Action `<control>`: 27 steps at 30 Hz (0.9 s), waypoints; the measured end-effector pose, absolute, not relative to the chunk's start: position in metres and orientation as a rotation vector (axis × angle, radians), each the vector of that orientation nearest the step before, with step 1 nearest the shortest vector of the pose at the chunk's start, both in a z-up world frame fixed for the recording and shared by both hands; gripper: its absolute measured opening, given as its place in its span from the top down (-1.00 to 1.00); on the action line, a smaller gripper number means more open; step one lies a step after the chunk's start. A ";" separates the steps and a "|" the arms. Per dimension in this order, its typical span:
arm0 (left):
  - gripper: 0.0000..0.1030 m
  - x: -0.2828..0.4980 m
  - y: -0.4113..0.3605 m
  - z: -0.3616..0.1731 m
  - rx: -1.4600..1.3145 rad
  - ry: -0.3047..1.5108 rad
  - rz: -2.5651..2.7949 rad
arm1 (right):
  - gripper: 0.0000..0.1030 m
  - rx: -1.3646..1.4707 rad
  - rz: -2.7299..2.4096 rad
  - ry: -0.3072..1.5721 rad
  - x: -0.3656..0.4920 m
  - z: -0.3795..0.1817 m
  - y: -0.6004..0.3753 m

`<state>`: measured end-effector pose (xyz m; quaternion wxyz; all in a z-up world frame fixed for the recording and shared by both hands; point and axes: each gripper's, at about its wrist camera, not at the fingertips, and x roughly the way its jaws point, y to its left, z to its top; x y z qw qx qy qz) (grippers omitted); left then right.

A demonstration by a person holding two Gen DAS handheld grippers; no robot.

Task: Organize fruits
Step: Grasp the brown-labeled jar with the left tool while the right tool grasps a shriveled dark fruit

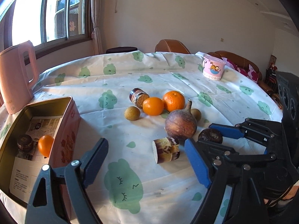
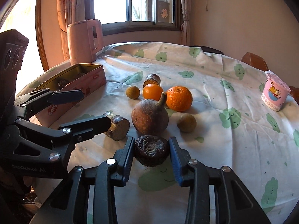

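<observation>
Right tongs (image 2: 151,160) closed on a dark wrinkled fruit (image 2: 151,152), pads against both its sides; it sits on the tabletop (image 2: 214,134) at the near edge of the pile, not yet lifted as far as I can judge. Left tongs (image 1: 143,160) stand wide with nothing between them, hovering by the near cut sugarcane piece (image 1: 165,152).

Done so far: the pink tin (image 1: 70,130) at the left of the tabletop holds one small orange (image 1: 45,145) and one dark round fruit (image 1: 25,142) on the paper liner.

Still out on the cloth:
- two oranges (image 1: 153,106) (image 1: 173,100), touching each other
- big brown fruit with a stem (image 1: 180,124), just in front of them
- two small tan round fruits (image 1: 131,113) (image 1: 195,113), one either side of the pile
- second cut sugarcane piece (image 1: 138,98) behind the oranges
- the near sugarcane piece

My read: early in the job, two items in, eight to go counting the one in the right tongs. Next is lifting that fruit across to the tin, which lies well to the left.

Pink kettle (image 1: 15,74) and cartoon cup (image 1: 214,69) stand apart from the pile; I leave them.
</observation>
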<state>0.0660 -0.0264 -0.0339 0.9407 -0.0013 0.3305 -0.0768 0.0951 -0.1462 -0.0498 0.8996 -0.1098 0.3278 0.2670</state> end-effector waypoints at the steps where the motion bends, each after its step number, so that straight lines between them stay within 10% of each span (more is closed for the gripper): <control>1: -0.57 0.068 -0.029 -0.035 0.001 0.684 -0.167 | 0.25 -0.221 0.529 0.666 0.095 -0.049 -0.151; 12: 0.39 0.089 -0.048 -0.050 -0.015 0.825 -0.259 | 0.24 -0.179 0.451 0.656 0.106 -0.046 -0.172; 27: 0.39 0.074 -0.034 -0.037 -0.070 0.705 -0.229 | 0.24 -0.201 0.460 0.551 0.090 -0.039 -0.171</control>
